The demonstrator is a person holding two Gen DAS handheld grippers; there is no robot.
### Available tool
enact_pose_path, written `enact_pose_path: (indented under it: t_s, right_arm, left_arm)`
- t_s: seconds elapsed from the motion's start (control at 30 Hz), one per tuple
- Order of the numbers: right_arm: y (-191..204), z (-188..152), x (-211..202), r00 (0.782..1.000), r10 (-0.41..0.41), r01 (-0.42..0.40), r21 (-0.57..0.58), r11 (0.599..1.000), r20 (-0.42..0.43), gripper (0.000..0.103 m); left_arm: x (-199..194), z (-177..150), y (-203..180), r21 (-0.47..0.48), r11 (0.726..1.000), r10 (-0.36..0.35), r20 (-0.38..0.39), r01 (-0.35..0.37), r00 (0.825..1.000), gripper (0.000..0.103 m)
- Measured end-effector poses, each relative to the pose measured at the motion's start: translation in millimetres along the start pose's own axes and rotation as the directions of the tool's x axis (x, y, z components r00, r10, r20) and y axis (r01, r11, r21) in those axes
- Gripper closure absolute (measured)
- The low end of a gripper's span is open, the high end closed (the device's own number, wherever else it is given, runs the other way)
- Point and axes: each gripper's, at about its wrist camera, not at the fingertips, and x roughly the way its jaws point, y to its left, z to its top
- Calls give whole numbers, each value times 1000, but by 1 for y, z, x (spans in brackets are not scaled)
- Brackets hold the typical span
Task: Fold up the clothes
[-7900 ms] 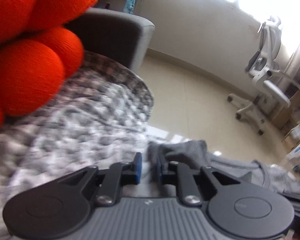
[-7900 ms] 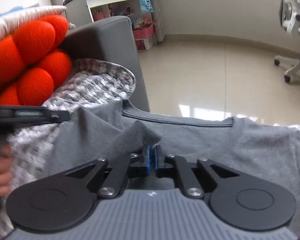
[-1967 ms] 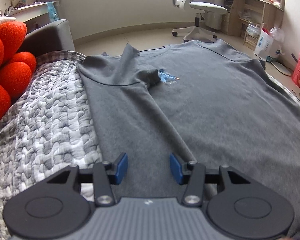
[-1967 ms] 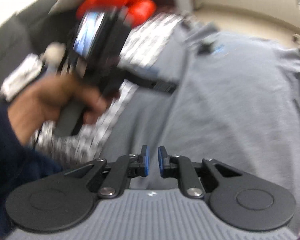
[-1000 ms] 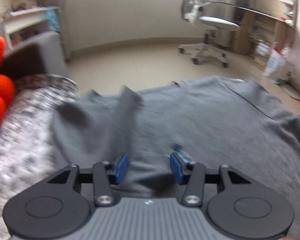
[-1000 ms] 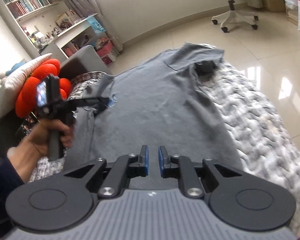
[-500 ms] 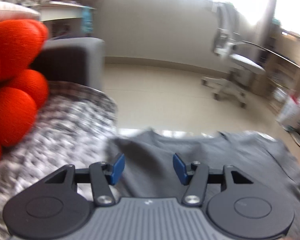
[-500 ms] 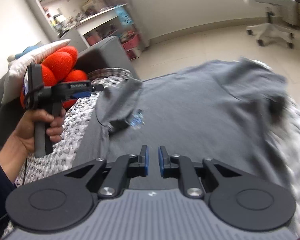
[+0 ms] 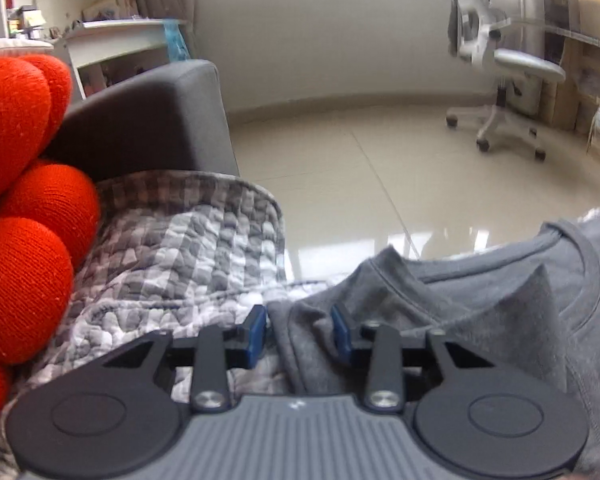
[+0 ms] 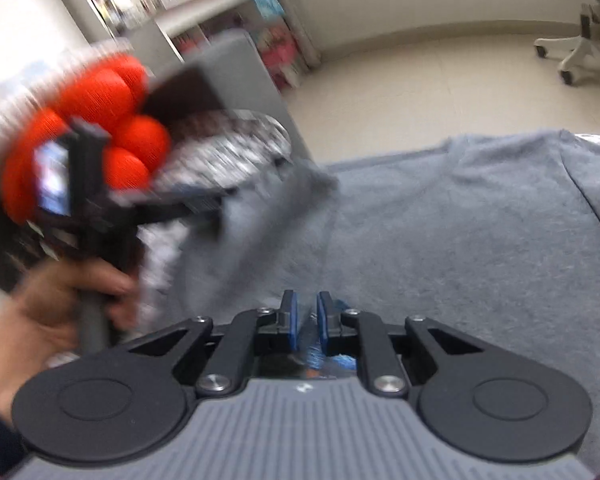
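The left gripper (image 9: 299, 330), spread wide over open cloth a second ago, has come to the shoulder edge of the grey T-shirt (image 10: 460, 240) on the quilted sofa cover (image 9: 188, 264) and its jaws are closing around a fold there. The right gripper (image 10: 305, 322) stays nearly clenched, pinching nothing. A fold from that shoulder looks next

Both wrist views close, angled down over the grey shirt (image 9: 480, 320), sharing red cushion (image 10: 112, 92), floor beyond
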Motion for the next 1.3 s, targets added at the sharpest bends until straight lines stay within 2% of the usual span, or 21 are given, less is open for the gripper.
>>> enact_pose_path:
  t_s: [0.03, 0.07, 0.2, 0.23, 0.3, 0.37, 0.43, 0.47, 0.6, 0.67, 0.77, 0.83, 0.87, 0.9, 0.93, 1.0, 1.03, 1.1, 1.2, 1.3]
  right_arm:
    - [2, -3, -2, 1000, 6, -5, -14, 1000, 11, 91]
    - [4, -5, -6, 1000, 8, -7, -32, 999, 25, 100]
    - [8, -13, -37, 993, -10, 17, -58, 998, 119, 100]
    - [7, -14, -43, 992, -14, 20, -48, 999, 126, 100]
    - [7, -19, -46, 988, -76, 85, -68, 994, 131, 103]
    - [7, -22, -36, 988, -122, 130, -93, 987, 93, 103]
    - [0, -25, -30, 995, -85, 88, -51, 995, 50, 102]
    - [-2, -26, -32, 996, -71, 73, -36, 997, 55, 99]
    - [2, -19, -63, 984, -8, 14, -35, 999, 179, 92]
    - [8, -17, -69, 977, 41, -29, -59, 998, 207, 92]
    - [19, -21, -53, 985, 94, -81, -98, 992, 143, 92]
    - [17, -28, -34, 997, 38, -31, -97, 995, 66, 92]
    - [13, -32, -27, 999, -5, 8, -85, 996, 42, 99]
    - [11, -33, -26, 999, -27, 29, -76, 997, 32, 102]
    - [9, -34, -30, 999, -36, 38, -70, 997, 32, 103]
    - [6, -35, -35, 998, -56, 58, -60, 997, 28, 95]
    - [5, -34, -37, 997, -69, 71, -59, 996, 22, 96]
    - [9, -35, -44, 998, -60, 62, -61, 996, 26, 90]
    - [21, -37, -61, 998, -18, 24, -102, 995, 61, 90]
    - [24, -40, -75, 997, -26, 34, -108, 994, 75, 90]
  left_arm:
    - [-1, 0, 0, 2, 1000, 0, 5, 0, 1000, 85]
    - [-1, 0, 0, 4, 1000, 1, 10, -1, 1000, 89]
    - [-3, 0, 4, -21, 1000, 2, 30, -2, 1000, 92]
    - [-3, 1, 5, -36, 999, -3, 33, 4, 999, 92]
    - [-1, 1, 4, -46, 999, -2, 33, 4, 999, 92]
    - [1, 0, 1, -31, 999, 13, 26, -12, 1000, 92]
    - [0, 0, -4, -5, 1000, 29, 25, -29, 999, 90]
    - [-2, 0, -5, 3, 999, 36, 26, -36, 999, 85]
    - [-20, 6, 6, -45, 999, 26, 65, -23, 998, 80]
    - [-32, 10, 11, -72, 997, 25, 90, -19, 996, 79]
    - [-47, 8, 9, -52, 997, 63, 90, -59, 994, 78]
    - [-50, 2, 3, -15, 997, 78, 77, -77, 994, 77]
    - [-49, -3, -3, 15, 997, 77, 62, -79, 995, 77]
    - [-47, -8, -8, 44, 996, 78, 48, -80, 996, 77]
    - [-45, -13, -14, 74, 994, 78, 33, -80, 996, 77]
    - [-35, -21, -22, 121, 985, 123, 3, -123, 992, 75]
    - [-34, -21, -24, 132, 982, 139, 7, -138, 990, 75]
    - [-35, -18, -30, 149, 975, 166, 11, -166, 986, 74]
    - [-54, -7, -27, 111, 982, 148, 42, -152, 988, 74]
    - [-78, -8, -30, 103, 987, 117, 70, -123, 991, 73]
